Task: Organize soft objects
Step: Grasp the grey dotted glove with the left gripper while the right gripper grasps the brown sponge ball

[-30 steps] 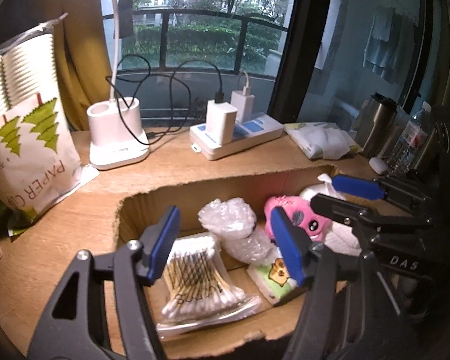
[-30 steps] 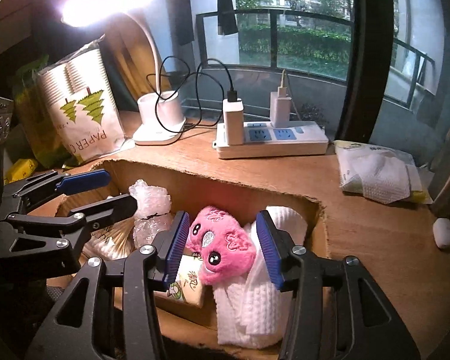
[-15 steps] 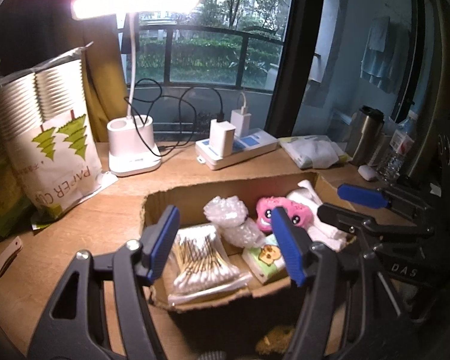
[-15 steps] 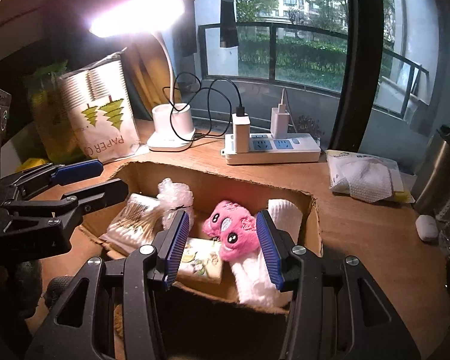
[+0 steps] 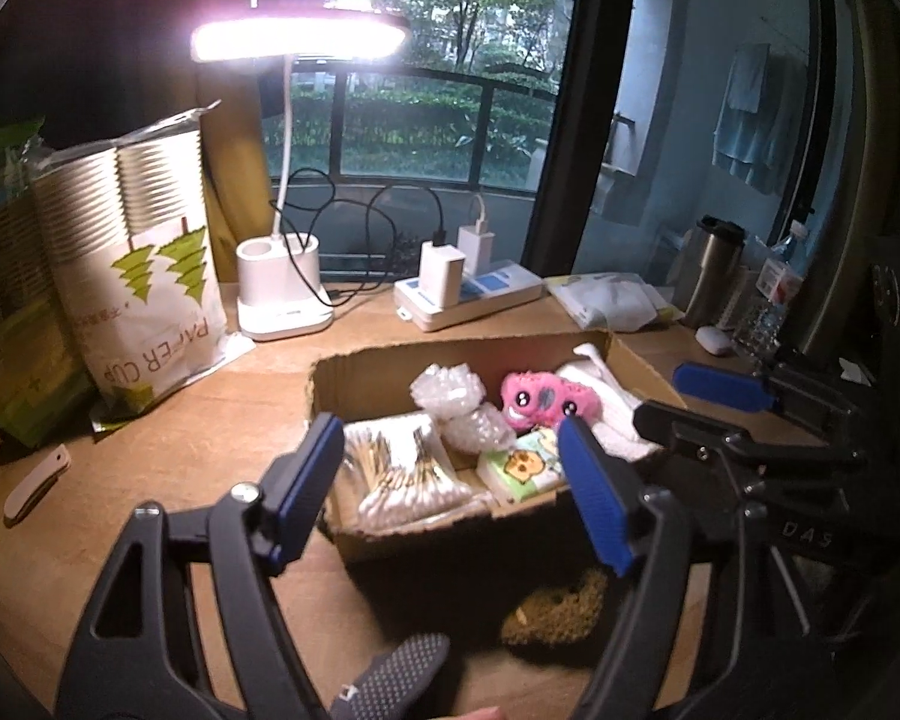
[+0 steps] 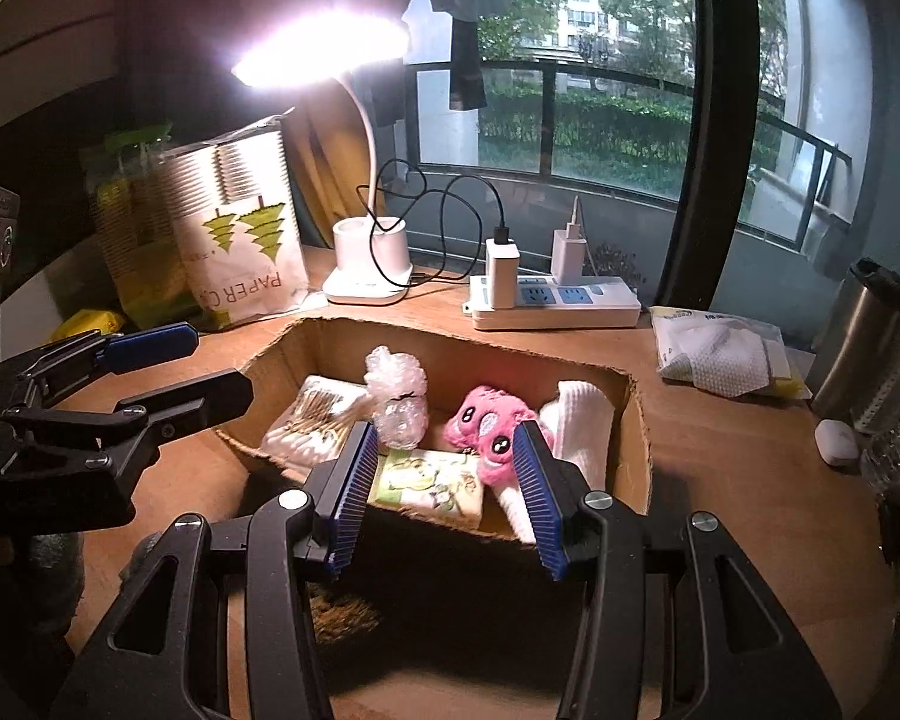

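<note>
An open cardboard box (image 5: 390, 360) (image 6: 639, 420) sits on the wooden desk. It holds a pack of cotton swabs (image 5: 399, 474) (image 6: 315, 414), bubble wrap (image 5: 453, 396) (image 6: 396, 396), a pink plush (image 5: 543, 396) (image 6: 489, 426), a tissue pack (image 5: 522, 468) (image 6: 429, 483) and a white towel (image 5: 612, 414) (image 6: 582, 429). My left gripper (image 5: 456, 495) is open and empty, above the box's near edge. My right gripper (image 6: 444, 489) is open and empty, also short of the box. A brown sponge-like object (image 5: 552, 606) (image 6: 342, 615) lies in front of the box.
Behind the box stand a lit desk lamp (image 5: 282, 294), a power strip with chargers (image 5: 468, 294), a paper-cup bag (image 5: 144, 300) and a wipes pack (image 6: 720, 354). A steel flask (image 6: 864, 336) and earbud case (image 6: 837, 441) are at right. A grey sock (image 5: 396, 678) lies near me.
Both grippers have pulled back and up from inside the box; the whole box and the desk in front of it now show. Both stay open.
</note>
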A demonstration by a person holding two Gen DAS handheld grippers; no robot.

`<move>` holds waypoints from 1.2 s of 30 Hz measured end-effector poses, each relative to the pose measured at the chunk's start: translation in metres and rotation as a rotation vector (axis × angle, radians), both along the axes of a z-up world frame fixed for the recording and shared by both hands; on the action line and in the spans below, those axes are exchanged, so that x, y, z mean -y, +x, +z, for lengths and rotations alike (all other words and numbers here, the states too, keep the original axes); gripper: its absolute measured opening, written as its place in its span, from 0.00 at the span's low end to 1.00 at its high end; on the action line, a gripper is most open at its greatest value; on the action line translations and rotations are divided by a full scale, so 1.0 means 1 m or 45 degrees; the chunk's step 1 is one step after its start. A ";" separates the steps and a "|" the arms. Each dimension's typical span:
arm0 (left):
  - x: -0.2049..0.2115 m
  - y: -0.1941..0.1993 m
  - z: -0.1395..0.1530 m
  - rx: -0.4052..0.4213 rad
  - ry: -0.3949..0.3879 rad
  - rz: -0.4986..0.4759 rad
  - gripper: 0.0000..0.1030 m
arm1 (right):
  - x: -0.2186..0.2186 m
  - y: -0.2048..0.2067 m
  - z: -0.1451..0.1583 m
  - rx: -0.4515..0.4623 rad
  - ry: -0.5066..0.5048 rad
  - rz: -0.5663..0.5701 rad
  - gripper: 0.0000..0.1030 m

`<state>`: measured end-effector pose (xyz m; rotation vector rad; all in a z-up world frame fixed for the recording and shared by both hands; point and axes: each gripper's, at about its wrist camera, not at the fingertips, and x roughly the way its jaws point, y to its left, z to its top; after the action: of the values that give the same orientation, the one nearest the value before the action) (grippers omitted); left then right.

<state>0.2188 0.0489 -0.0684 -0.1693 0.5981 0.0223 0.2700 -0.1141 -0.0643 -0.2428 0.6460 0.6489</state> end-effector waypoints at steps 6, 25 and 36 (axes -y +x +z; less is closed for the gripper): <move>-0.003 -0.018 -0.002 0.003 -0.003 0.011 0.73 | -0.002 -0.014 -0.001 0.007 0.001 0.008 0.48; -0.015 -0.058 -0.034 -0.079 -0.024 0.037 0.73 | -0.012 -0.049 -0.029 -0.043 -0.024 0.029 0.56; -0.014 -0.060 -0.062 -0.162 -0.042 0.026 0.73 | -0.014 -0.052 -0.054 -0.103 -0.043 0.026 0.56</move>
<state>0.1584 0.0626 -0.1301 -0.2069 0.7241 0.0428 0.2184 -0.1005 -0.1183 -0.2557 0.7332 0.6708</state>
